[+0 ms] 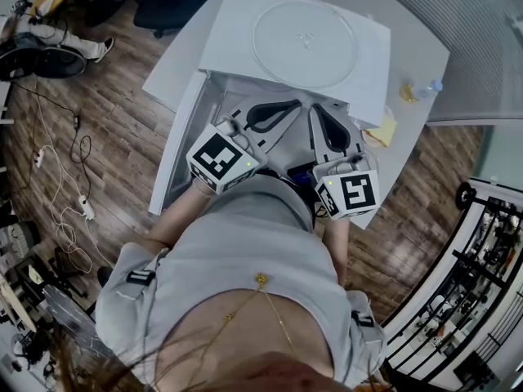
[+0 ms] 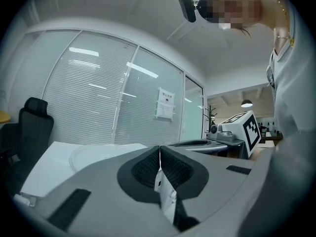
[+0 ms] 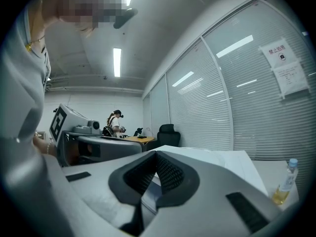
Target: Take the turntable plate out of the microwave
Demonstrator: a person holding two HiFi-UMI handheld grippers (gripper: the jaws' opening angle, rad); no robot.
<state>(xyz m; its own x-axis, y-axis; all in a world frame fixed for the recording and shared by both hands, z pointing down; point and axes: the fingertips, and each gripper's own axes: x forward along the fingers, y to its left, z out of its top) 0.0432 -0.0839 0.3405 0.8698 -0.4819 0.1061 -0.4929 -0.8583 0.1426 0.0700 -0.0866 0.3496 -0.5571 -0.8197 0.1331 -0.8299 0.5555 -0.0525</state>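
Note:
The clear glass turntable plate (image 1: 304,43) lies flat on top of the white microwave (image 1: 237,31); in the left gripper view the plate (image 2: 95,153) shows just past my jaws. The microwave's door (image 1: 175,149) hangs open to the left. My left gripper (image 1: 299,103) and right gripper (image 1: 314,109) are side by side in front of the microwave's opening, close to my body. Both are shut and hold nothing. The left gripper (image 2: 159,148) has its pads pressed together, and so does the right gripper (image 3: 156,154). The microwave's inside is hidden.
The microwave stands on a white table (image 1: 413,55) beside a slatted glass wall. A small bottle (image 1: 425,90) (image 3: 285,181) and a yellow item (image 1: 384,129) lie to the right. An office chair (image 2: 29,127) stands at the left, and cables (image 1: 61,178) run over the wooden floor.

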